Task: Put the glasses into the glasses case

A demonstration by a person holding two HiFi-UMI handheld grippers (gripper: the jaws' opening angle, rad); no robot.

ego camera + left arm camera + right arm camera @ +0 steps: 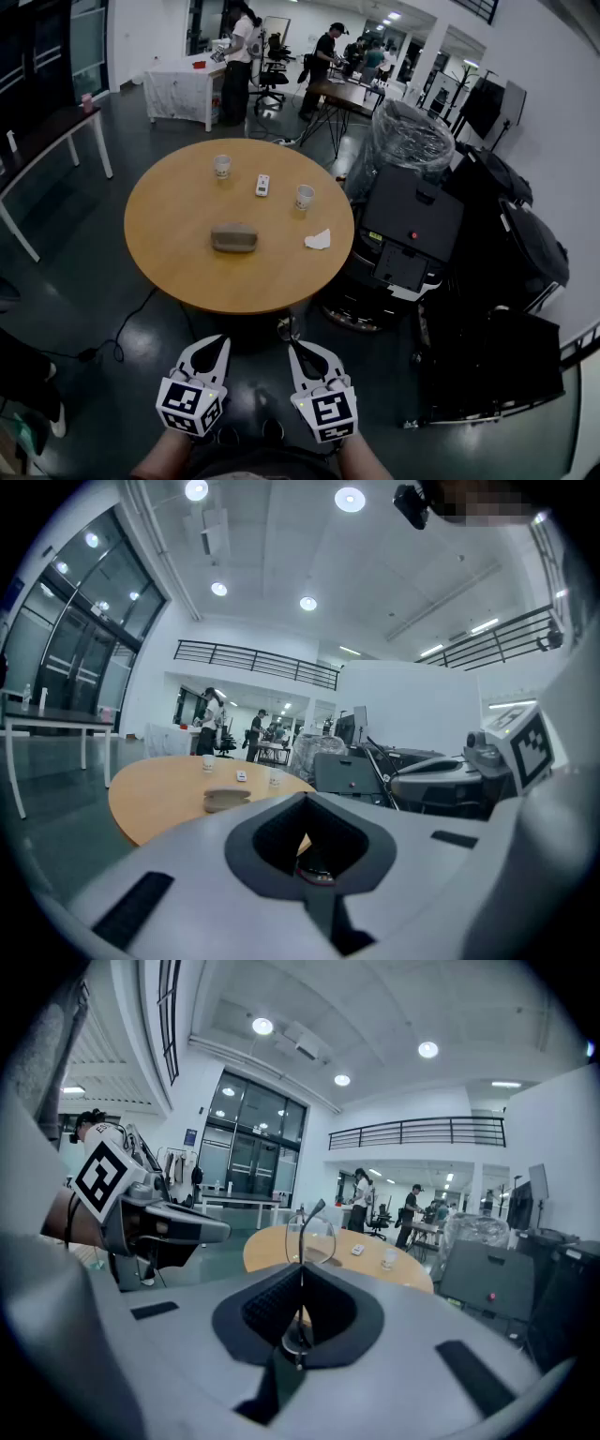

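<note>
Round wooden table (169,216) at 12 o'clock, glasses case (233,237) at its centre. My right gripper (296,349) clamped on glasses (302,1241). My left gripper (213,347): jaws together.

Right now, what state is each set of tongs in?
Left gripper: shut, nothing held.
Right gripper: shut on the glasses.
</note>
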